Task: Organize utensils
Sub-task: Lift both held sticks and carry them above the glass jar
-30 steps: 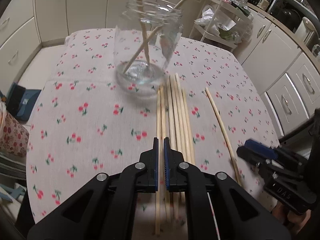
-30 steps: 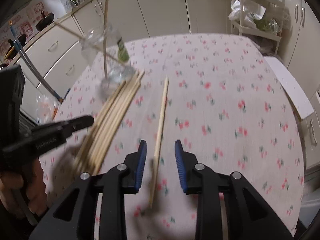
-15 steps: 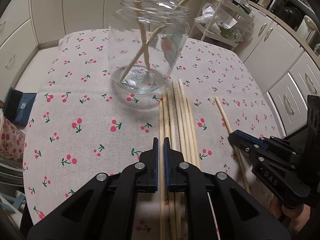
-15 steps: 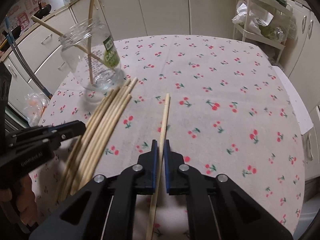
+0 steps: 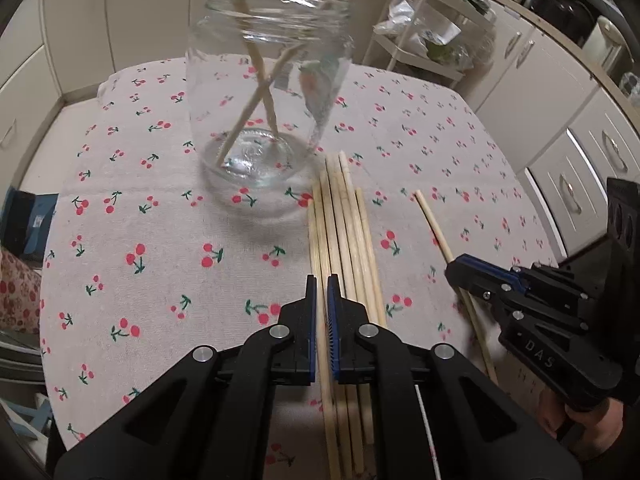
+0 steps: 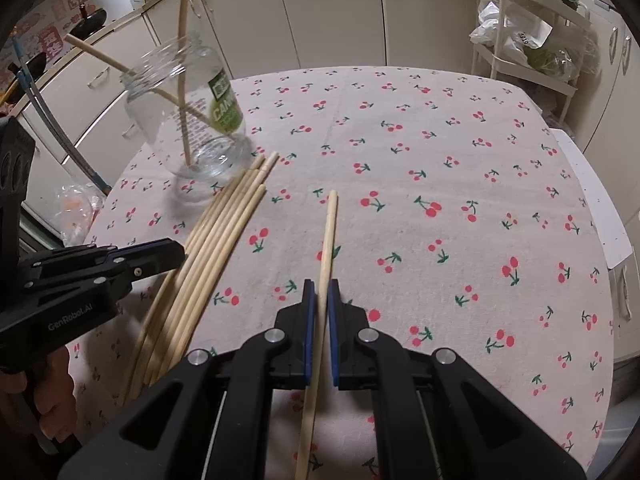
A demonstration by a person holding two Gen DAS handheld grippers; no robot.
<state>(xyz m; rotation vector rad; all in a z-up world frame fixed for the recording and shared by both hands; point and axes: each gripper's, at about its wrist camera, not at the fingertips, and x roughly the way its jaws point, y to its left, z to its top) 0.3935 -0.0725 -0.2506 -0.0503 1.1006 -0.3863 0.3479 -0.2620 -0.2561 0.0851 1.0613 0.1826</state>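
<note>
A clear glass jar [image 5: 268,92] stands on the cherry-print tablecloth with two wooden chopsticks leaning in it; it also shows in the right wrist view [image 6: 188,120]. A bundle of several chopsticks [image 5: 344,232] lies beside the jar, also seen in the right wrist view [image 6: 208,248]. My left gripper [image 5: 321,292] is shut on one chopstick of that bundle. A single chopstick [image 6: 326,248] lies apart to the right. My right gripper [image 6: 319,296] is shut on it, and shows in the left wrist view [image 5: 460,272].
The table [image 6: 460,200] is round with a cherry-print cloth; its edge drops off at right. White cabinets [image 6: 320,12] surround it. A wire rack with bags [image 6: 532,40] stands at the far right. A blue object [image 5: 24,220] lies on the floor at left.
My right gripper has closed on the single chopstick. My left gripper stayed shut and moved closer to the jar along the bundle.
</note>
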